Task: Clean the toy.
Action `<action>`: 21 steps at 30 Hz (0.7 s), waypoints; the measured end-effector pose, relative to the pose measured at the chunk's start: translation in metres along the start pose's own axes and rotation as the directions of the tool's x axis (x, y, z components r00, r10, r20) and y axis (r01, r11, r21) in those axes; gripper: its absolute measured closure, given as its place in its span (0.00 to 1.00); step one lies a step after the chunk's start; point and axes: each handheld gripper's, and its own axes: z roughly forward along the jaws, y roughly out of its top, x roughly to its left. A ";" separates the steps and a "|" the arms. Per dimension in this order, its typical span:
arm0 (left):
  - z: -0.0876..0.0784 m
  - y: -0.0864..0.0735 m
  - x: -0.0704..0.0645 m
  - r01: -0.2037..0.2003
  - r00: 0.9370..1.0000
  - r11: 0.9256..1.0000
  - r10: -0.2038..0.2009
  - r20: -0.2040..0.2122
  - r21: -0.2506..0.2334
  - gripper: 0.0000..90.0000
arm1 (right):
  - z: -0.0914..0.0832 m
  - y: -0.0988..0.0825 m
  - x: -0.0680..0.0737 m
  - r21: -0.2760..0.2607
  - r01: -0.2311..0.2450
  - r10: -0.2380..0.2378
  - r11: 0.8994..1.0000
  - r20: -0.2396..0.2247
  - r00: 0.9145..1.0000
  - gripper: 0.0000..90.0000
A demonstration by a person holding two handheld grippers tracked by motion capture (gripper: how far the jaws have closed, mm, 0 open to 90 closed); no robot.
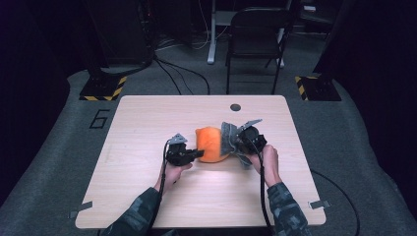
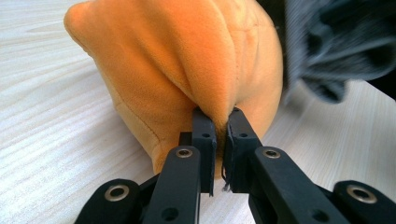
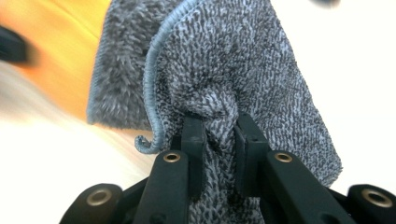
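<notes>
While the left gripper (image 2: 220,135) pinches the orange cloth (image 2: 187,60) and the right gripper (image 3: 219,135) clamps the grey towel (image 3: 233,70), a hard tug could slip either fold free.

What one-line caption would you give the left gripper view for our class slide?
Left tool shut on a pinched fold of orange cloth above the pale wooden table, grey cloth behind.
</notes>
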 end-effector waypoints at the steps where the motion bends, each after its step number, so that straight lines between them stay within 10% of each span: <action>1: 0.000 0.000 0.000 0.001 1.000 1.000 -0.001 0.001 0.000 0.94 | -0.005 0.004 0.006 -0.020 0.019 -0.019 1.000 -0.018 1.000 0.86; 9: 0.000 0.000 0.001 -0.009 1.000 1.000 0.009 0.003 0.003 0.94 | 0.007 0.019 0.066 -0.078 0.178 -0.184 0.981 -0.073 0.980 0.85; 21: 0.001 0.000 0.000 -0.004 1.000 1.000 0.004 0.004 0.002 0.94 | 0.014 0.007 0.041 -0.016 0.113 -0.114 0.993 -0.052 0.992 0.85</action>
